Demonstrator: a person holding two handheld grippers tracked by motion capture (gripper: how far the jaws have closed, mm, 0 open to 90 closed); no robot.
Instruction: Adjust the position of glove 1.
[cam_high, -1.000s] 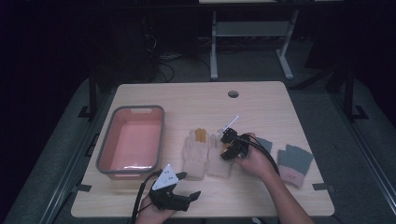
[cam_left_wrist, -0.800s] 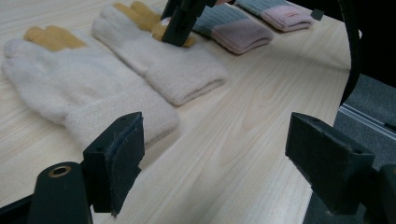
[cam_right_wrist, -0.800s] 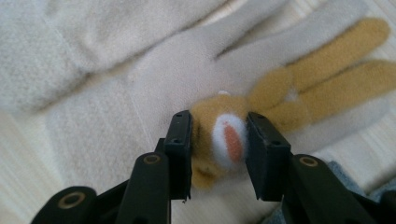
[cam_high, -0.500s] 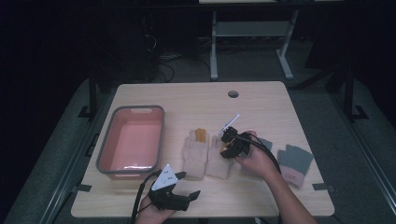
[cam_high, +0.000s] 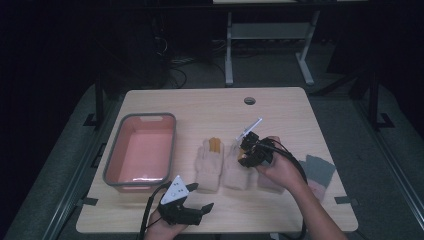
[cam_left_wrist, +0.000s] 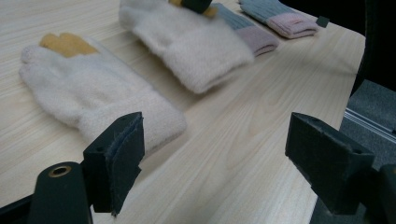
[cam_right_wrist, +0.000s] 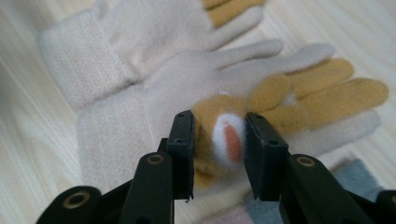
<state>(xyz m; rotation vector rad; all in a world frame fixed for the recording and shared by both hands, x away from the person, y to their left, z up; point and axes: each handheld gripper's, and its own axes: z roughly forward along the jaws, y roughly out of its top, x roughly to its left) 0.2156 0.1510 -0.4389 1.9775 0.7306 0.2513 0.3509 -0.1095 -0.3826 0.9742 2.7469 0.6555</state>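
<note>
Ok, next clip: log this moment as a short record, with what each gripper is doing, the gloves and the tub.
right gripper: shut on the orange patch of the middle cream glove
left gripper: open, holding nothing, at the table's near edge, pointing toward the cream gloves
left cream glove: flat on the table, orange patch on top, untouched
grey and pink gloves: one beside the person's right hand, one partly under it
pink tub: left part of the table, nothing visible inside
</note>
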